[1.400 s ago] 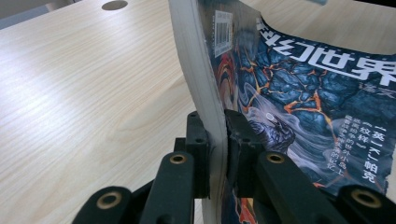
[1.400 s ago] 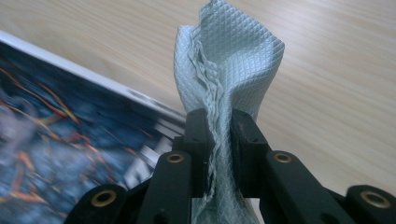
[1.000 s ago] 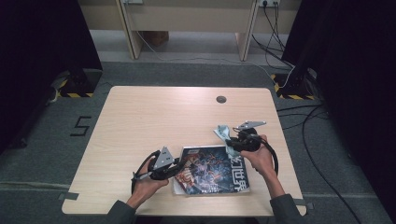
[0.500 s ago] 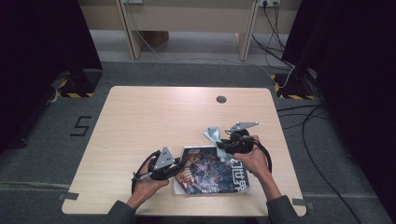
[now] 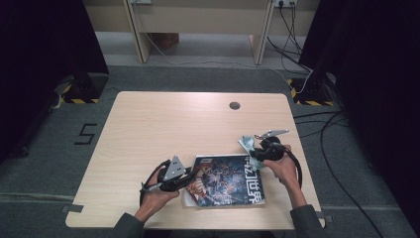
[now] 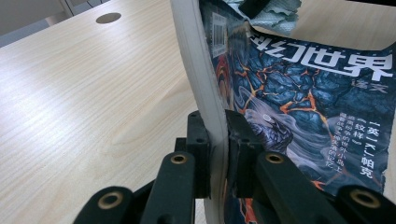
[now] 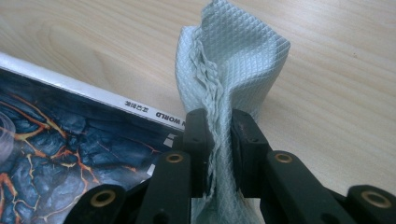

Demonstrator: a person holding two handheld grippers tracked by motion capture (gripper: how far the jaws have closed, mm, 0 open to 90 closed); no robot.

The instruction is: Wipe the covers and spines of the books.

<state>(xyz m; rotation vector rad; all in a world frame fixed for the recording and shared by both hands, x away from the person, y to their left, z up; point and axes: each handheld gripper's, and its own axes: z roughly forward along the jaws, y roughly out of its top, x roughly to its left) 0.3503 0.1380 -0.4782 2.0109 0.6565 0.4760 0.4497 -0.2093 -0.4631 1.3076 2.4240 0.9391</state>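
A magazine (image 5: 225, 181) with a dark blue and orange cover lies at the near middle of the wooden table (image 5: 163, 124). My left gripper (image 5: 190, 177) is shut on its left edge. In the left gripper view the jaws (image 6: 217, 140) pinch the white page block and lift that side of the magazine (image 6: 303, 93). My right gripper (image 5: 255, 151) hangs just beyond the magazine's far right corner, shut on a pale waffle-textured cloth (image 5: 246, 144). In the right gripper view the bunched cloth (image 7: 233, 65) stands up between the jaws (image 7: 218, 140), beside the magazine's spine (image 7: 70, 130).
A round cable hole (image 5: 235, 105) sits at the far middle of the table. The table's right edge runs close to my right hand. Black cables (image 5: 322, 124) trail over the grey floor on the right. Dark curtains flank both sides.
My right gripper carried the cloth a little left over the magazine's far corner, then came back right and slightly lower. The left gripper and magazine have stayed put.
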